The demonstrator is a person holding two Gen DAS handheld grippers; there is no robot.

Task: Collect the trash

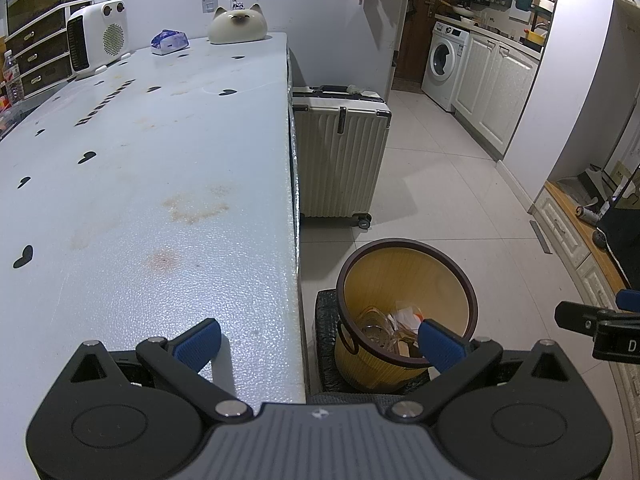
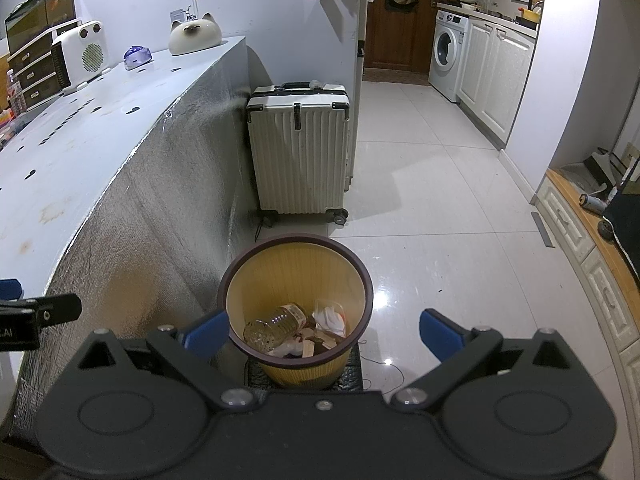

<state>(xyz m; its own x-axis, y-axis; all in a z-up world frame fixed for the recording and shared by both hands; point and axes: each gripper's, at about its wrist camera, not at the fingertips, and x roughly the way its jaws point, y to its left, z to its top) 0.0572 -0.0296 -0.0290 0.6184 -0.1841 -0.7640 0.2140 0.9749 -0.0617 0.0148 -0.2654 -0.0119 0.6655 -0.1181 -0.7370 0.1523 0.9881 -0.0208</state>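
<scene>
The left hand-held gripper (image 1: 320,342) sits at the bottom of the left wrist view with its blue-padded fingers spread wide apart and nothing between them; one finger lies over the near edge of the worktop (image 1: 152,168), the other over the rim of the trash bin (image 1: 406,312). The right hand-held gripper (image 2: 322,334) occupies the bottom of the right wrist view, likewise spread wide and holding nothing, its two fingers standing either side of the trash bin (image 2: 298,300) below it. The bin is yellow with a dark rim, upright, on a dark mat (image 2: 352,376) on the tiled floor (image 2: 440,208), just beside the silver-clad side of the worktop. Inside it, lower centre of the right wrist view, lie a clear plastic bottle (image 2: 276,326) on its side, white crumpled paper (image 2: 330,316) and further scraps, not identifiable. The worktop surface carries brownish stains and black heart-shaped marks. At its far end, upper left of the left wrist view, stand a white heater (image 1: 98,34), a blue-and-white packet (image 1: 170,42) and a cat-shaped ornament (image 1: 238,24). A white suitcase (image 1: 340,152) stands upright on the floor beyond the bin, against the worktop end. A washing machine (image 1: 444,64) is visible in the upper right.
</scene>
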